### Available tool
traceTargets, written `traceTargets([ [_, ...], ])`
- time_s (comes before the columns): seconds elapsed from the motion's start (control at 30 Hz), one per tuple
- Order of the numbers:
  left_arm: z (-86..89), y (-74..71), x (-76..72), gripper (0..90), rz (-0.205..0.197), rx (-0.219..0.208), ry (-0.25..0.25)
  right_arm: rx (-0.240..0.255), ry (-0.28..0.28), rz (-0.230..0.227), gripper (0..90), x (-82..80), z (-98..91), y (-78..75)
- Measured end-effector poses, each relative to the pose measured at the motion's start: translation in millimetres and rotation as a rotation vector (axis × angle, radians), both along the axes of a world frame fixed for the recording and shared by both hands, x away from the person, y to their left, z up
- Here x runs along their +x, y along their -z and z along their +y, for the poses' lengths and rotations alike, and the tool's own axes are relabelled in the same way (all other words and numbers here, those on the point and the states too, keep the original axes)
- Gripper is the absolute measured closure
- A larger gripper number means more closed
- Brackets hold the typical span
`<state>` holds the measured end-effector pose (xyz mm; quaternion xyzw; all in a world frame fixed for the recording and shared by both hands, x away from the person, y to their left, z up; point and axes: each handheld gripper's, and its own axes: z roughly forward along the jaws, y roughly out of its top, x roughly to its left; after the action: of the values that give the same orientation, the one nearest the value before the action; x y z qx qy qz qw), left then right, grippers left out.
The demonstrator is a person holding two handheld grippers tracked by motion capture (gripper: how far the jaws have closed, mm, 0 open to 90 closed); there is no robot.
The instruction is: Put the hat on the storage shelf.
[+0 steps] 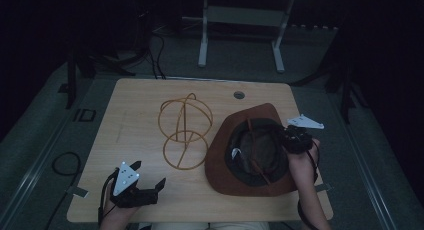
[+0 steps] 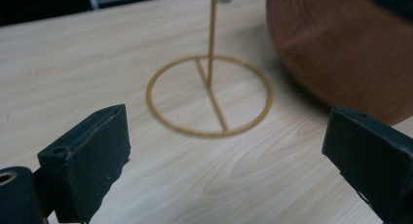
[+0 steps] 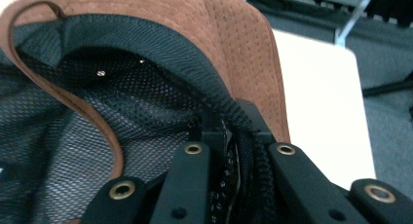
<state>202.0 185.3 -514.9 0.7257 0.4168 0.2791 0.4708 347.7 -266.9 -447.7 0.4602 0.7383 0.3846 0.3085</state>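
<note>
Step in hand, as I read it: lifting the brown suede hat (image 1: 260,155), one of one, crown down on the table (image 1: 135,110) just right of the single gold wire hat stand (image 1: 184,132). My right gripper (image 1: 295,138) is clamped on the brim's far-right edge. My left gripper (image 1: 150,177), below-left of the stand, has jaws apart, holding nothing. Next: carry the hat over the stand's dome, probably steadying its base; dim light, hard to judge clearance.

Brown hat (image 1: 250,150) brim-up in right tongs (image 1: 292,139), beside wire stand (image 1: 184,131); left tongs (image 1: 148,179) open.
</note>
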Motion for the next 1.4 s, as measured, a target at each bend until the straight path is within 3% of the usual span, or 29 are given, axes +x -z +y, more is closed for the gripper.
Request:
traceTargets([
  [0.13,-9.5,-24.4,-4.9,4.1,-0.040,-0.011,0.038,-0.001,-0.021,-0.036,84.2,-9.0,1.0,-13.2],
  [0.33,-31.2,-61.6,-8.6,4.4,-0.092,0.007,0.092,0.055,-0.052,-0.073,84.2,-22.7,-2.4,-27.3],
  [0.43,-40.1,-71.8,-6.9,4.4,-0.103,0.021,0.102,0.070,-0.055,-0.094,84.2,-28.3,-3.7,-32.6],
  [0.47,-51.6,-82.5,-3.0,4.4,-0.111,0.024,0.119,0.087,-0.066,-0.109,84.2,-35.1,-5.5,-38.4],
  [0.57,-66.6,-91.8,4.4,4.4,-0.117,0.036,0.137,0.094,-0.080,-0.120,84.2,-42.6,-7.3,-42.7],
  [0.63,-71.9,-94.2,7.3,4.4,-0.114,0.029,0.149,0.100,-0.083,-0.123,84.2,-44.5,-8.0,-43.6],
  [0.93,-124.5,-107.9,27.8,4.4,-0.121,0.074,0.243,0.113,-0.067,-0.139,84.1,-54.3,-20.1,-44.3],
  [1.07,-151.1,-107.8,36.0,4.4,-0.115,0.090,0.286,0.125,-0.051,-0.137,84.1,-55.7,-25.8,-42.0],
  [1.1,-164.6,-106.4,40.4,4.4,-0.109,0.086,0.305,0.128,-0.046,-0.136,84.1,-56.5,-27.1,-41.4],
  [1.23,-181.7,-105.3,49.9,5.5,-0.120,0.090,0.290,0.129,-0.037,-0.129,84.1,-58.9,-32.1,-38.6],
  [1.4,-206.8,-98.7,69.6,5.5,-0.088,0.097,0.293,0.135,-0.026,-0.123,84.1,-62.2,-39.1,-34.9],
])
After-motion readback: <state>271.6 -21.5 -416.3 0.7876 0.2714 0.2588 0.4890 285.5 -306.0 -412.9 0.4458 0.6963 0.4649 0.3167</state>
